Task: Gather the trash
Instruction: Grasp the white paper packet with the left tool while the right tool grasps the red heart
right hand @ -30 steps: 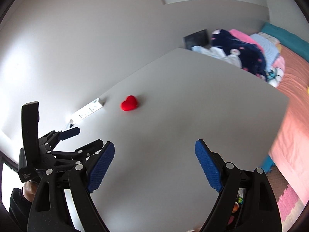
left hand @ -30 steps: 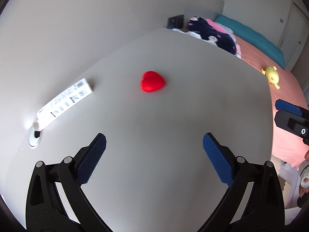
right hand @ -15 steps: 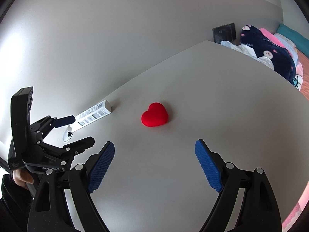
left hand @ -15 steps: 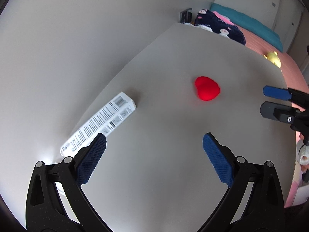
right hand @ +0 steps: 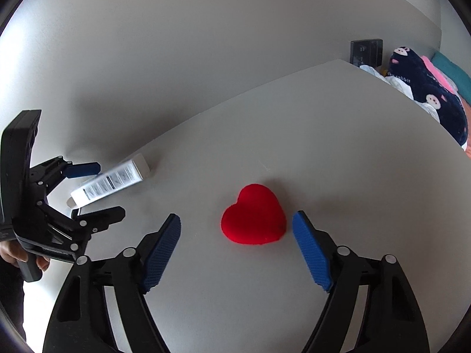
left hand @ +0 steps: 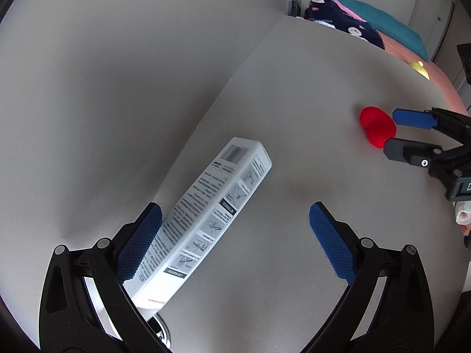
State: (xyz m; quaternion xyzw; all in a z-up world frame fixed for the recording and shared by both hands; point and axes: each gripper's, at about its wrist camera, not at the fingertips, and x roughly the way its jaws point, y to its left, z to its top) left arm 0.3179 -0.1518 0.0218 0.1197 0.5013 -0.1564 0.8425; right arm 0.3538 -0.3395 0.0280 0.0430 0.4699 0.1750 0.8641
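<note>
1. Over the last second both grippers close in on their own piece of trash. The left gripper point(left hand: 235, 238) now has the long white box point(left hand: 206, 214) running between its wide-open jaws, where a second ago the box lay well ahead and to the left; its left pad is just beside the box, and I cannot tell whether it touches.
2. The right gripper point(right hand: 237, 250) has the red heart point(right hand: 253, 214) between its fingertips, where earlier the heart was far ahead. Its jaws have just been closing, yet they are fairly wide and neither pad presses the heart; the right pad is the nearer.
3. My reading: both grasps are lined up but not made; each gripper needs to narrow before anything can be lifted.
4. The pale grey surface point(right hand: 338, 135) meets a plain wall and carries only the box and heart; a round fitting point(left hand: 162, 328) is set into it at the box's near end.
5. Beyond its far edge lies a bed point(left hand: 435, 82) with a pink cover, a teal pillow point(left hand: 391, 26) and a dark patterned blanket point(right hand: 435, 97).
</note>
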